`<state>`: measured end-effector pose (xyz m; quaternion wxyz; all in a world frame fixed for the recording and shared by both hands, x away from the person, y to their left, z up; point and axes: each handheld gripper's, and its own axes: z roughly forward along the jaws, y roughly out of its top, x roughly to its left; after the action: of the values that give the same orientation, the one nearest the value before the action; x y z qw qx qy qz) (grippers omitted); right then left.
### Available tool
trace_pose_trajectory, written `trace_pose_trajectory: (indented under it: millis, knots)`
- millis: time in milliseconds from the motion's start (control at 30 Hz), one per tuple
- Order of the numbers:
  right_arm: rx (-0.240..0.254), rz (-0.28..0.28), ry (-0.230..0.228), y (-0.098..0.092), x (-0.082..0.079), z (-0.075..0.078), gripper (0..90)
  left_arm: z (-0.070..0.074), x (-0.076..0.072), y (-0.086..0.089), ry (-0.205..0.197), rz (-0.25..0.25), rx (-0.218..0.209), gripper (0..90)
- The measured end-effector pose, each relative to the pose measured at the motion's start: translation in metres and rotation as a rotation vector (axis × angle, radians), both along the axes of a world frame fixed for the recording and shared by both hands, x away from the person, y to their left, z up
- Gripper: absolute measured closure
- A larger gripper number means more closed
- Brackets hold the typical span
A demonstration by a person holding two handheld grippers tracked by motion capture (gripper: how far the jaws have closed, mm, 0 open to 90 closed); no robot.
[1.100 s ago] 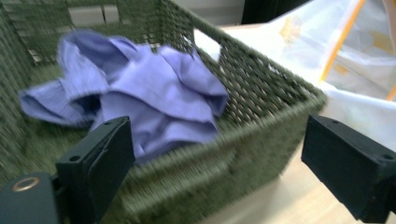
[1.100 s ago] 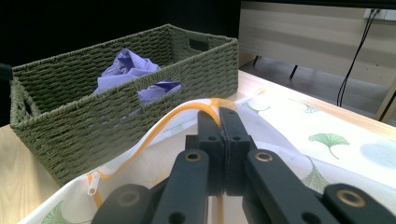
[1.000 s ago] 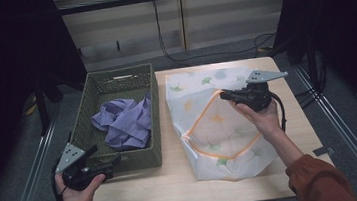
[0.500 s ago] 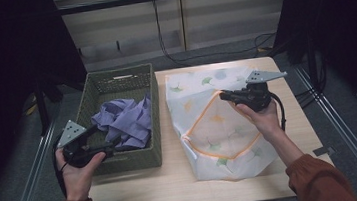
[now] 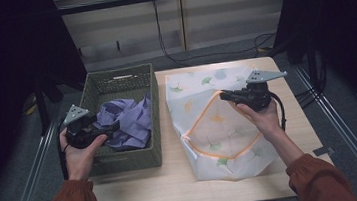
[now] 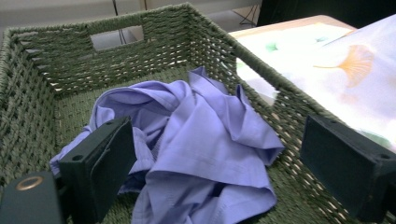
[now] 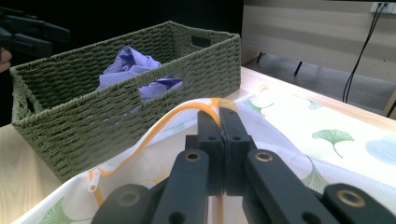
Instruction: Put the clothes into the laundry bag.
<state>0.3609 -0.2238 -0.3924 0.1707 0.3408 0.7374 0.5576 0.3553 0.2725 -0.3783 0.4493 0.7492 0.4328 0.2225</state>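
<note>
A crumpled purple shirt [image 5: 131, 123] [image 6: 205, 140] lies in a green woven basket [image 5: 116, 73] [image 6: 56, 70] on the left of the table. My left gripper [image 5: 110, 129] [image 6: 219, 140] hovers over the basket's near left part. Its jaws stand wide open, pointing at the shirt without touching it. To the right lies a white laundry bag [image 5: 220, 136] with a leaf print and an orange zipper [image 7: 187, 109]. My right gripper [image 5: 224, 95] [image 7: 219, 116] is shut on the bag's zipper edge and holds it raised a little.
The basket's right wall stands close beside the bag [image 6: 336, 70]. Bare wooden table [image 5: 140, 190] shows in front of the basket and bag. Metal rails run along both table sides, and cables hang at the back wall.
My left gripper has moved from the table's front left corner forward and up to above the basket's near part, now facing the shirt. The right gripper and the bag have stayed still.
</note>
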Motion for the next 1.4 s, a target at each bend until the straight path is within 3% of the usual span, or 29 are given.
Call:
trace_pose_trajectory:
  millis: [233, 533, 700, 867, 1167, 1333, 1367, 1400]
  knots:
    - [-0.002, 0.007, 0.007, 0.001, 0.001, -0.001, 89.4, 0.003, 0.021, -0.001, 0.029, 0.016, 0.020, 10.2]
    - [-0.001, 0.007, 0.007, 0.001, 0.000, -0.001, 89.4, 0.010, 0.040, -0.008, 0.030, 0.025, 0.036, 9.5]
    - [0.002, 0.009, 0.005, 0.001, 0.000, -0.001, 89.4, 0.014, 0.052, -0.012, 0.034, 0.020, 0.070, 8.0]
    - [0.001, 0.016, 0.006, 0.002, 0.000, -0.001, 89.4, 0.001, 0.067, -0.009, 0.075, 0.037, 0.086, 6.4]
    - [-0.003, 0.026, 0.014, 0.004, 0.001, -0.002, 89.3, -0.014, 0.082, -0.003, 0.128, 0.056, 0.080, 4.6]
    - [-0.007, 0.033, 0.016, 0.005, 0.001, -0.003, 89.3, -0.024, 0.091, 0.003, 0.177, 0.067, 0.082, 4.2]
    - [-0.006, 0.034, 0.016, 0.005, 0.001, -0.003, 89.3, -0.027, 0.094, 0.004, 0.194, 0.066, 0.106, 4.2]
    - [-0.005, 0.034, 0.017, 0.005, 0.001, -0.003, 89.3, -0.029, 0.095, 0.003, 0.200, 0.069, 0.104, 4.0]
